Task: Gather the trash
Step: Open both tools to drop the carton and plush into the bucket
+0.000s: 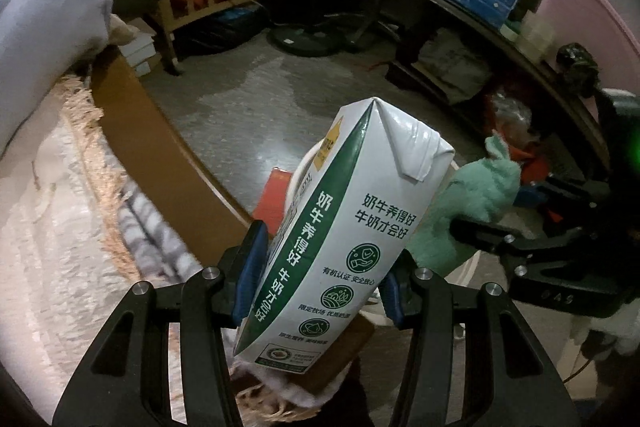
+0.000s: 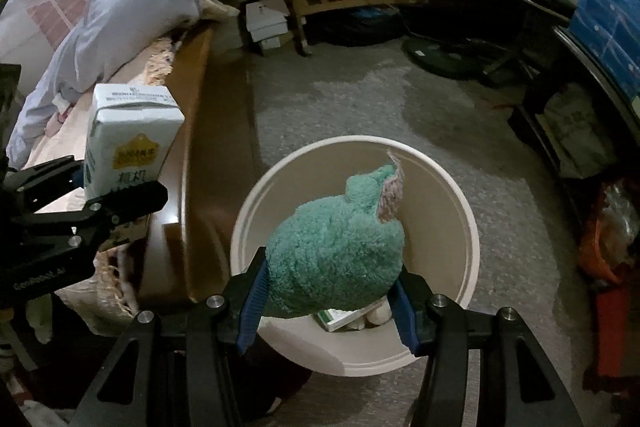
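A white and green milk carton (image 1: 344,227) is squeezed between the two blue pads of the left gripper (image 1: 316,283). The carton is held tilted, above the edge of the brown bed frame (image 1: 160,131). A fluffy green cloth (image 2: 336,259) is pinched tight by the right gripper (image 2: 328,303). The cloth is held right over a round white bin (image 2: 452,227) on the grey floor (image 2: 360,99). A small box (image 2: 340,319) can be seen inside the bin.

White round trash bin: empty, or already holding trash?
Already holding trash. Inside the white round trash bin, a green-and-white carton lies at the bottom.
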